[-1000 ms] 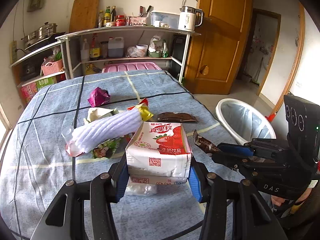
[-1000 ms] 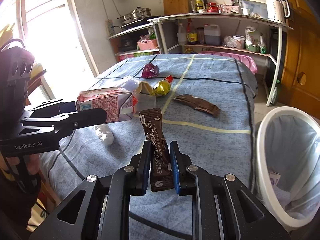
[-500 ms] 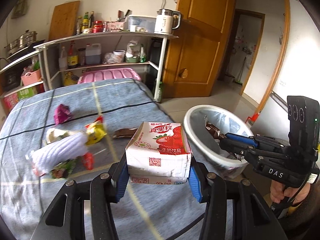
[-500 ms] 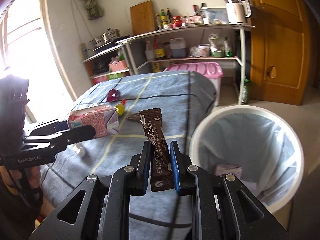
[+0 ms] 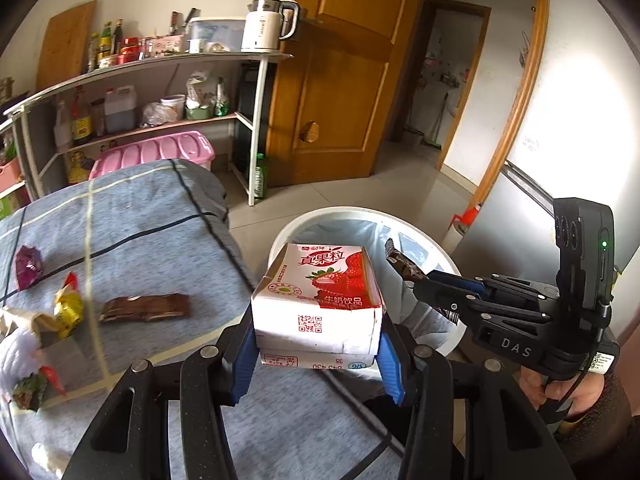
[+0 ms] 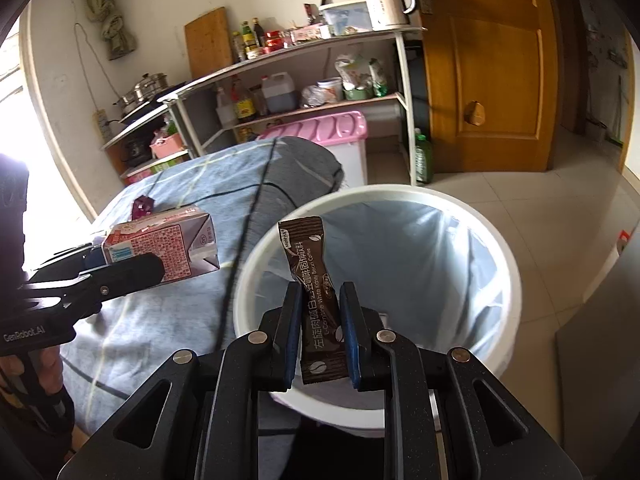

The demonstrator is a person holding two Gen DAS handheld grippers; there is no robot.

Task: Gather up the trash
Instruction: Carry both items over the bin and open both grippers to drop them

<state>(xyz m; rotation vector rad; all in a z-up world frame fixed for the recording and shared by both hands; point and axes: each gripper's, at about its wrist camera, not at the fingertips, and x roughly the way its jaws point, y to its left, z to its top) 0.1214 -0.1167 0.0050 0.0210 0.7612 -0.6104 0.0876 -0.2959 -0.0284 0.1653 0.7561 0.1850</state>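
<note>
My left gripper [image 5: 318, 354] is shut on a strawberry milk carton [image 5: 320, 300] and holds it at the table's edge, next to the white trash bin [image 5: 288, 232]. My right gripper [image 6: 320, 332] is shut on a brown coffee sachet [image 6: 316, 292] and holds it upright over the rim of the bin [image 6: 508, 288], which has a pale liner. The right gripper with the sachet [image 5: 404, 268] also shows in the left wrist view over the bin. The carton [image 6: 160, 248] shows in the right wrist view to the left of the bin.
On the blue checked tablecloth [image 5: 132, 216] lie a brown wrapper [image 5: 144, 308], a yellow wrapper [image 5: 68, 312], a purple wrapper [image 5: 28, 266] and more litter at the left edge. Behind stand a pink storage box [image 5: 152, 156], a metal shelf [image 5: 160, 64] and a wooden door [image 5: 340, 80].
Both grippers have swung right from over the table toward the bin, each keeping its load. The sachet now hangs over the bin and the carton sits beside its rim.
</note>
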